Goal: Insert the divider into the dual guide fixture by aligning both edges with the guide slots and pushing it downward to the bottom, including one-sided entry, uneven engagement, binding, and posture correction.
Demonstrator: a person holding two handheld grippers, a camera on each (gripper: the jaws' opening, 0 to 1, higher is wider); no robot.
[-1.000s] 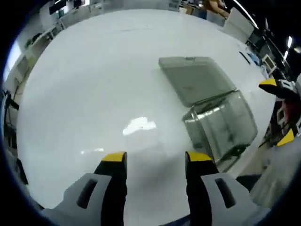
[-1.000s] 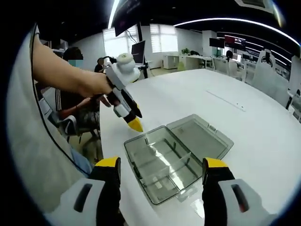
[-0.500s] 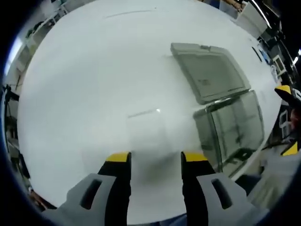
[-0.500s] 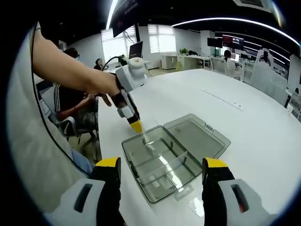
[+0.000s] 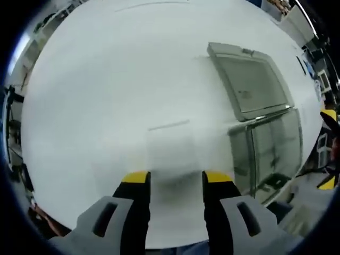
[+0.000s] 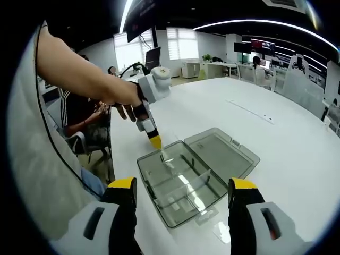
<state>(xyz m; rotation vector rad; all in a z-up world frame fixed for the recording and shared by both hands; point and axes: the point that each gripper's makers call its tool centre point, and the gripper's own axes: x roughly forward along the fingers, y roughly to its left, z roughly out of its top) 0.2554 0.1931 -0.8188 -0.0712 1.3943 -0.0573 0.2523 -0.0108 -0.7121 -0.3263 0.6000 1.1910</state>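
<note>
The clear divider (image 5: 170, 151) lies flat on the white table (image 5: 106, 79), just ahead of the left gripper (image 5: 174, 178), whose jaws stand apart. The open box (image 6: 180, 180) sits beside it, lid (image 6: 226, 151) folded back. The right gripper (image 6: 180, 186) hangs above the box, jaws spread, empty.

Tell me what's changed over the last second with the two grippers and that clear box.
The left gripper has come down toward the table, its yellow tips now at the near edge of the clear box. Its jaws look empty. The right gripper stays open above the box. The box and its open lid haven't moved.
</note>
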